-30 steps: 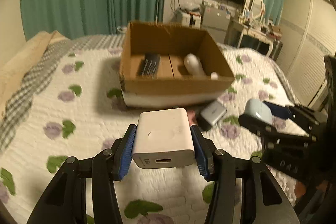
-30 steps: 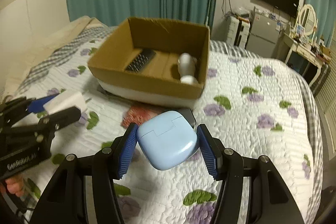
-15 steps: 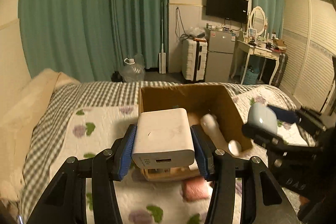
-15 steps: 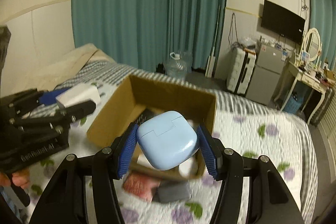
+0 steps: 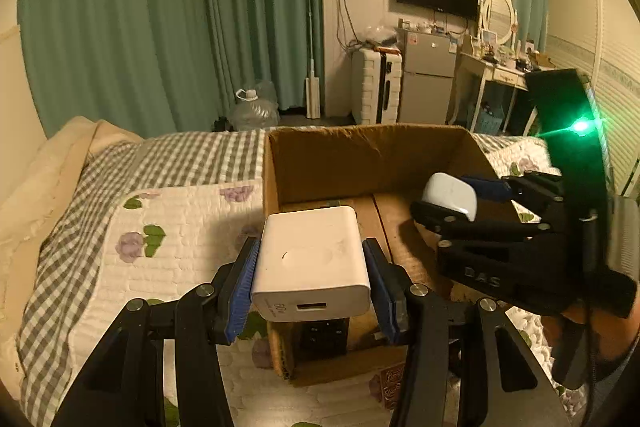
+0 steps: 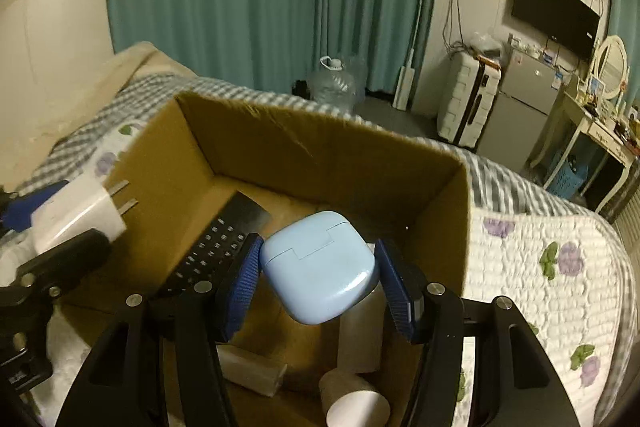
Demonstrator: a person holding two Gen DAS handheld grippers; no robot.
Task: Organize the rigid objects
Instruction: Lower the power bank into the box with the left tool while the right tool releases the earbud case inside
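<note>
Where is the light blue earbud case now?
The light blue earbud case is clamped in the right gripper, above the open cardboard box, right of the remote.

light: dim, warm indoor | glare: green lens flare, left view | edges: fisheye-bent, dark corners

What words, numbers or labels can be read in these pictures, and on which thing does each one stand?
"DAS": raised letters on the black body of the right gripper.
"60w", roughly: small grey print on the white charger, beside its port; too small to be sure.
Remote control buttons: markings too blurred to read.
</note>
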